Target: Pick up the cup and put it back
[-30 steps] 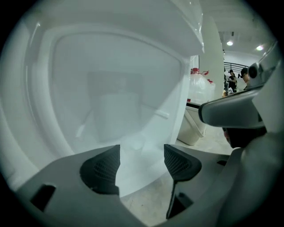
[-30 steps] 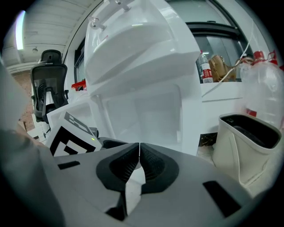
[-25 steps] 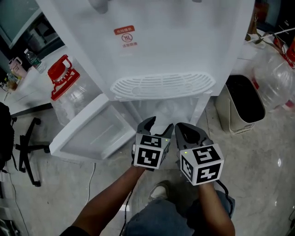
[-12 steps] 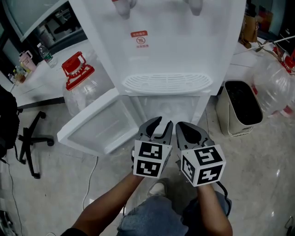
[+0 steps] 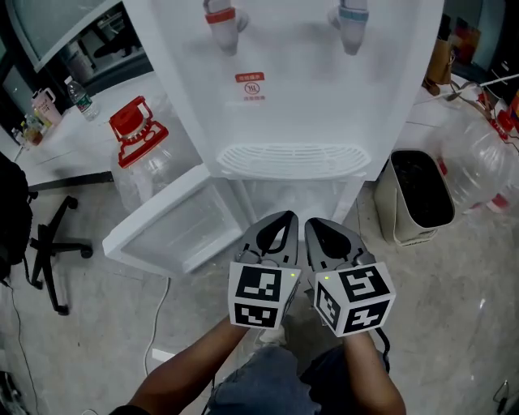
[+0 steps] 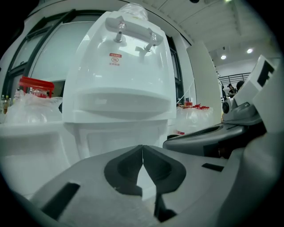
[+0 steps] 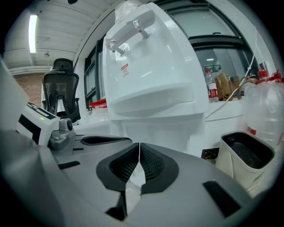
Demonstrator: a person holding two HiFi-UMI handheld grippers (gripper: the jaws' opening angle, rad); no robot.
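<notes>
Cup is not showing clearly in any view. Left gripper [image 5: 289, 216] and right gripper [image 5: 311, 221] are hovering side by side at 6 o'clock, facing a white water dispenser [image 5: 308, 97], each pressing its 2 jaws together on nothing (cabinet door [image 5: 174, 227] is hanging open at 9 o'clock).

One white water dispenser [image 5: 308, 97] stands in view, and it carries two taps, a red tap [image 5: 221, 18] and a blue tap [image 5: 352, 16], one red label [image 5: 253, 87], one drip grille [image 5: 289, 160] and one open lower door [image 5: 174, 227]. Around it there are one clear jar [image 5: 138, 130] with a red lid, one beige waste bin [image 5: 403, 220], one large clear bottle [image 5: 478, 162] and one chair base [image 5: 50, 251]. One small water bottle [image 5: 83, 99] stands on one desk [image 5: 73, 138]. Two grippers show, the left gripper [image 5: 285, 216] and the right gripper [image 5: 313, 220], each with one marker cube
</notes>
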